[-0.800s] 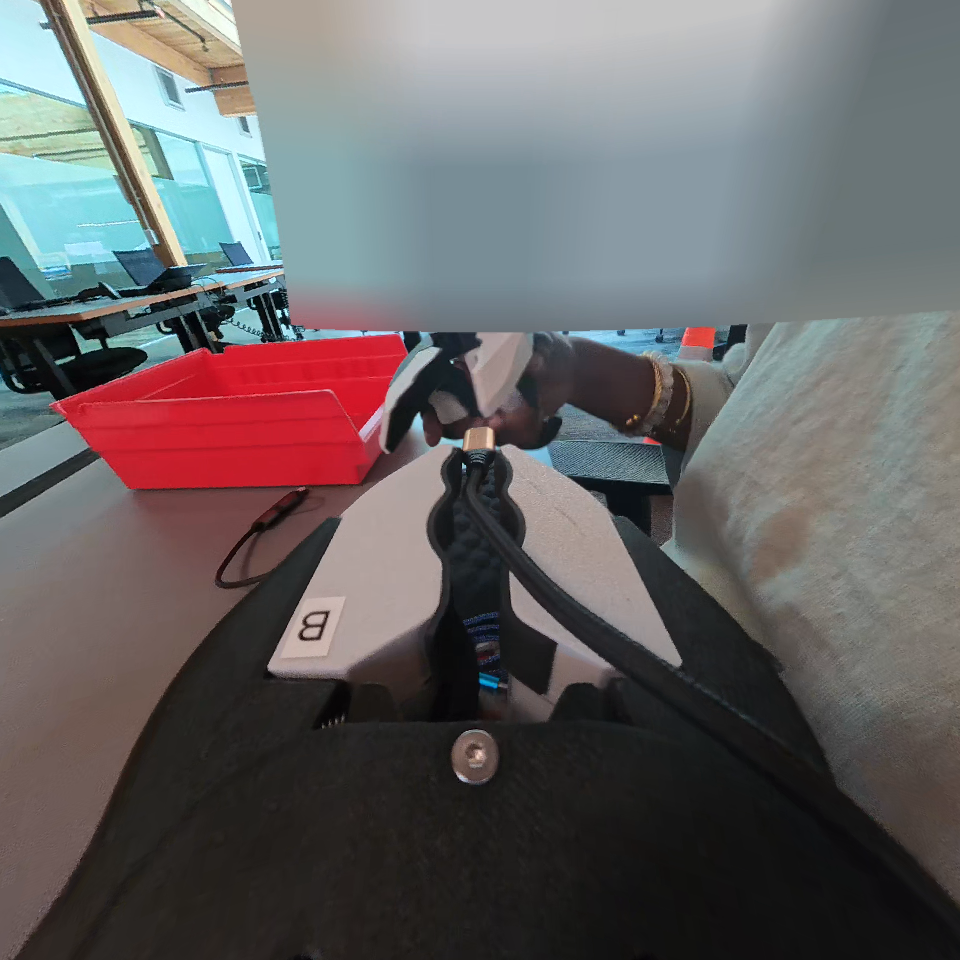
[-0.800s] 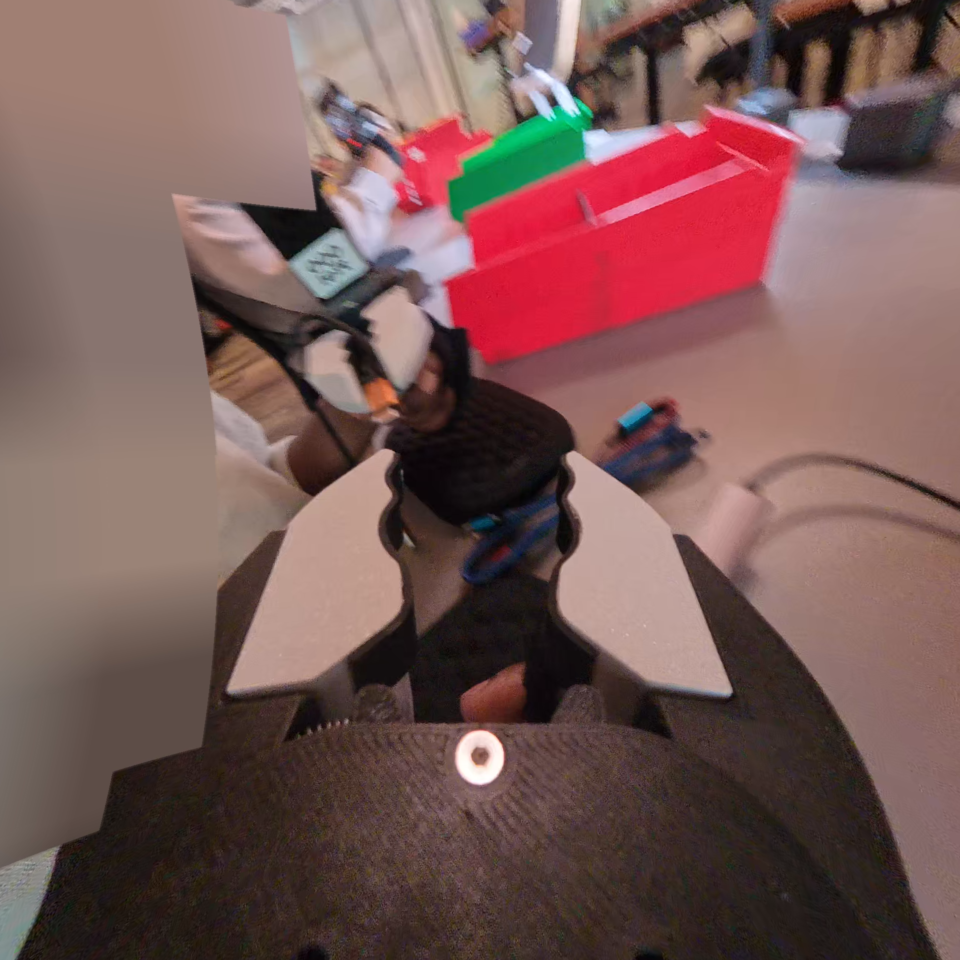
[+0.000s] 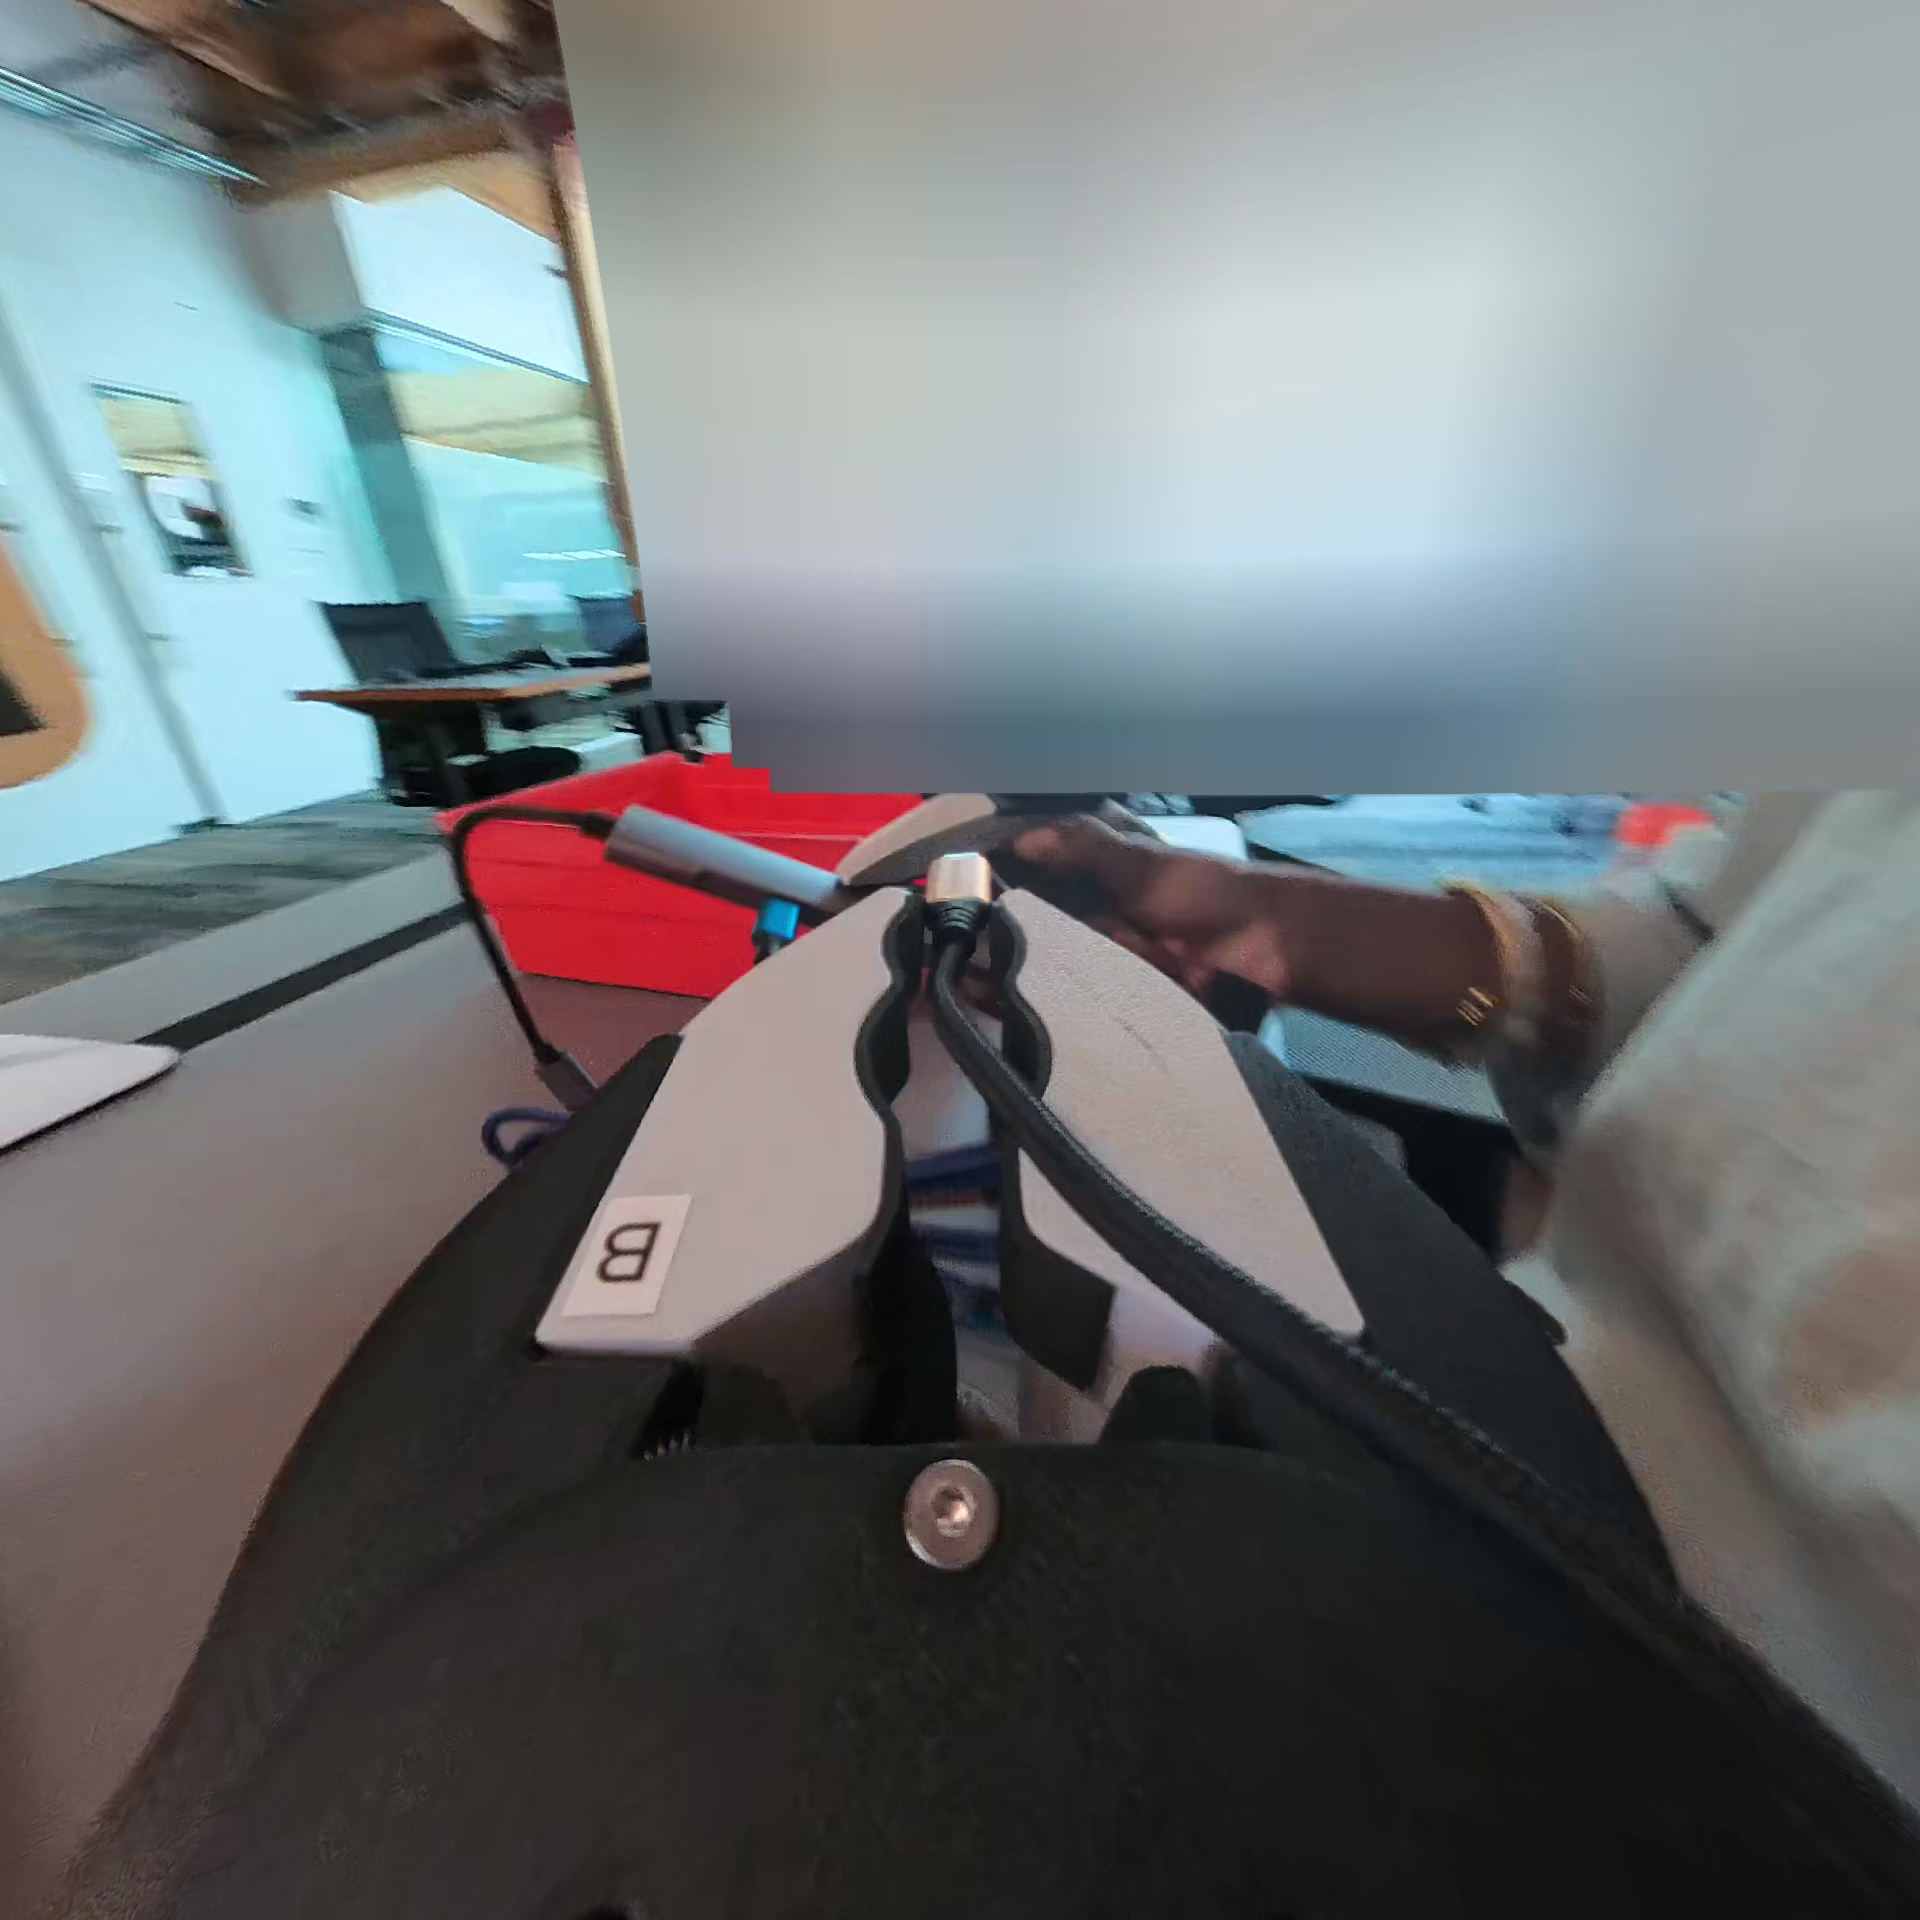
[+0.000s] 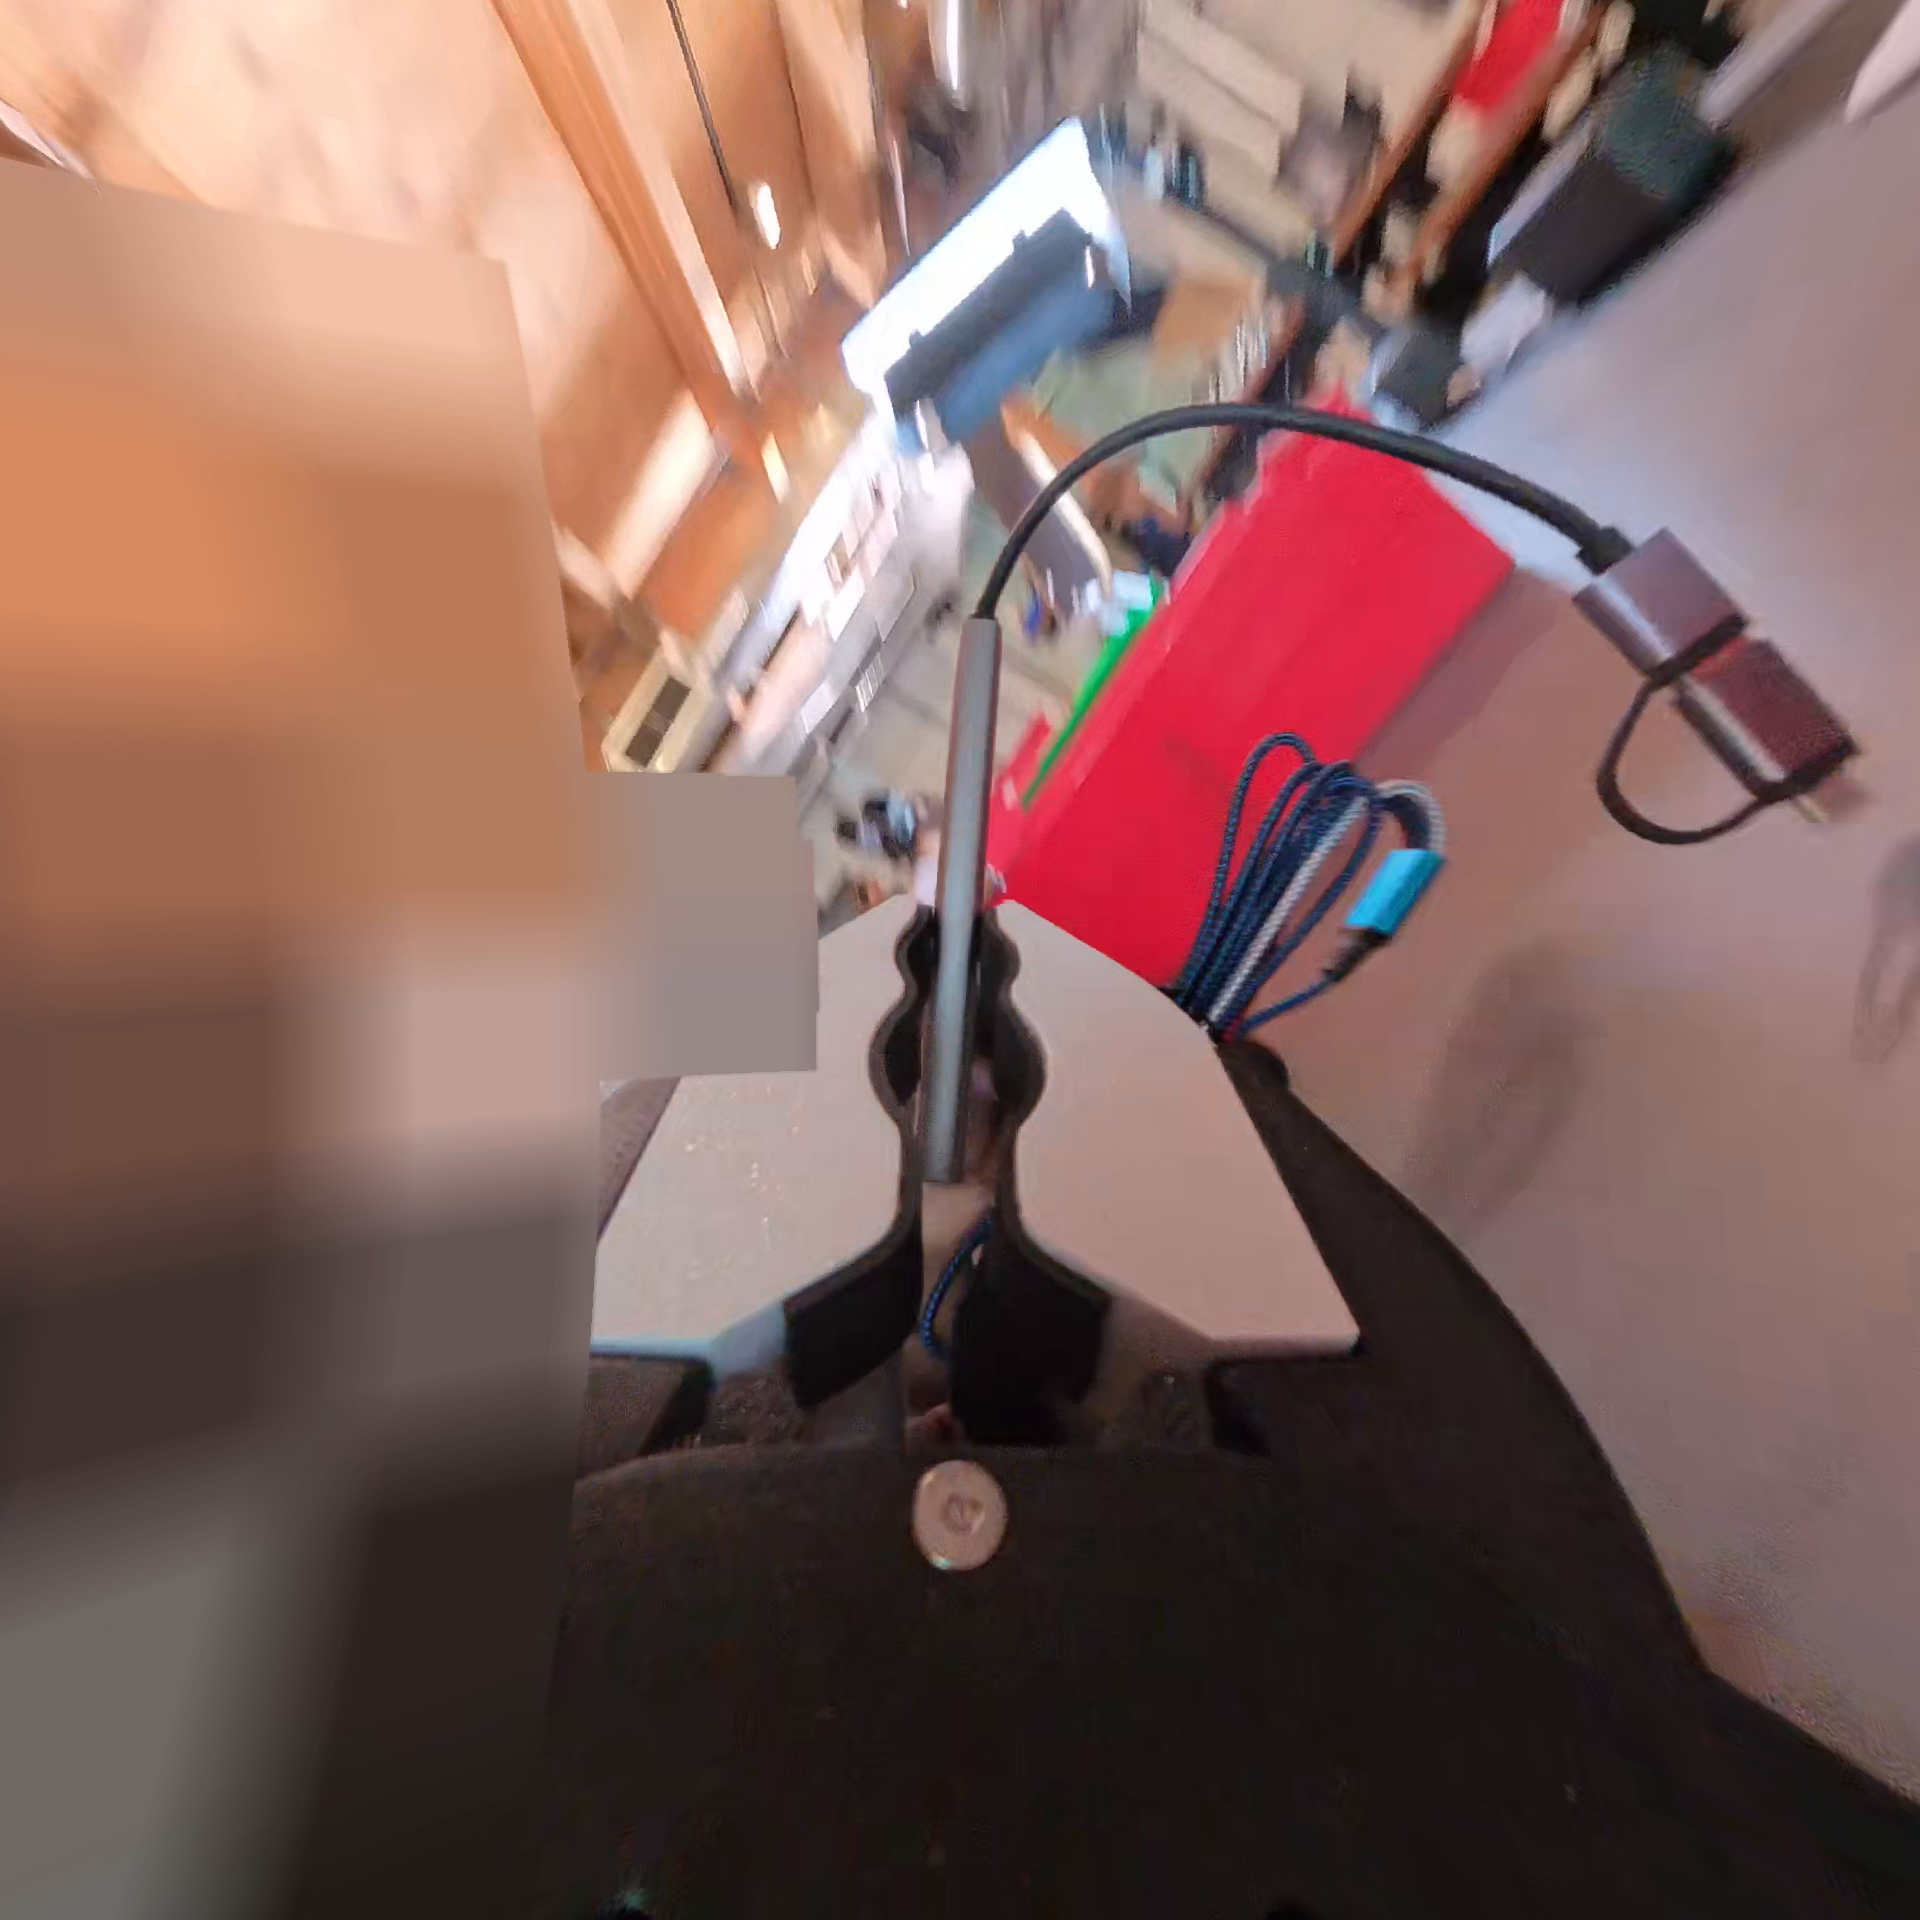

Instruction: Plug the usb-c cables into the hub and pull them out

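Note:
My left gripper (image 3: 951, 906) is shut on a black cable (image 3: 1122, 1164), with its metal plug (image 3: 956, 881) sticking out past the fingertips. The slim grey hub (image 3: 717, 857) hangs just ahead and left of that plug, held by the right gripper's finger (image 3: 914, 831). In the right wrist view my right gripper (image 4: 956, 914) is shut on the hub (image 4: 961, 831), which stands edge-on between the fingers. The hub's black lead (image 4: 1195, 426) arcs to a grey connector (image 4: 1683, 634). A blue braided cable (image 4: 1288, 883) with a blue plug (image 4: 1392, 894) lies beside the hub; I cannot tell if it is plugged in.
A red bin (image 3: 644, 904) stands on the brown table (image 3: 260, 1195) behind the hub; it also shows in the right wrist view (image 4: 1268, 707). A person's hand with bracelets (image 3: 1247, 925) and a pale sleeve (image 3: 1714, 1247) fill the right side. A white object (image 3: 73, 1075) lies at the left edge.
The right gripper, open and empty above the table before, is now shut on the hub and holds it up. The left gripper still holds the black cable and has swung toward the hub.

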Demonstrator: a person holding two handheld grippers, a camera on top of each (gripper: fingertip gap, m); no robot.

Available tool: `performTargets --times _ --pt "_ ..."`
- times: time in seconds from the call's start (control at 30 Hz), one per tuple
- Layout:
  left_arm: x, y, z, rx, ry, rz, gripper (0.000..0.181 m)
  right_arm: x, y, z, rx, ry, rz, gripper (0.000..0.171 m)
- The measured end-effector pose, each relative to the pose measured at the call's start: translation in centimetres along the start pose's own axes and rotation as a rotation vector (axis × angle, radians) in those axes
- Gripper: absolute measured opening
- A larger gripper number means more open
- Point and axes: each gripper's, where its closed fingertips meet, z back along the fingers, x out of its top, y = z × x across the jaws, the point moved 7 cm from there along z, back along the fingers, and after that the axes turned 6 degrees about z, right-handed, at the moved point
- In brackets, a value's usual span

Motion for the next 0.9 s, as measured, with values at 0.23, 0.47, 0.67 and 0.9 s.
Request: performTargets --times 0.23,0.47,0.67,0.9 --pt "-0.1 -1.2 -1.8 0.219 0.0 -0.186 0.012 -1.1 -0.6 -1.7 0.048 -0.638 -0.336 0.007" --pt "0.3 0.6 0.1 0.301 -0.024 -0.183 0.012 -3.4 -0.7 -1.9 -0.241 -0.402 -0.043 0.008" --pt "1.0 2.0 2.1 0.324 -0.034 -0.176 0.012 -4.9 1.4 1.9 -0.525 -0.151 0.208 0.008" --pt "0.6 1.5 1.5 0.268 -0.018 -0.174 0.012 -8.5 3.0 3.9 -0.563 0.344 0.346 0.038"
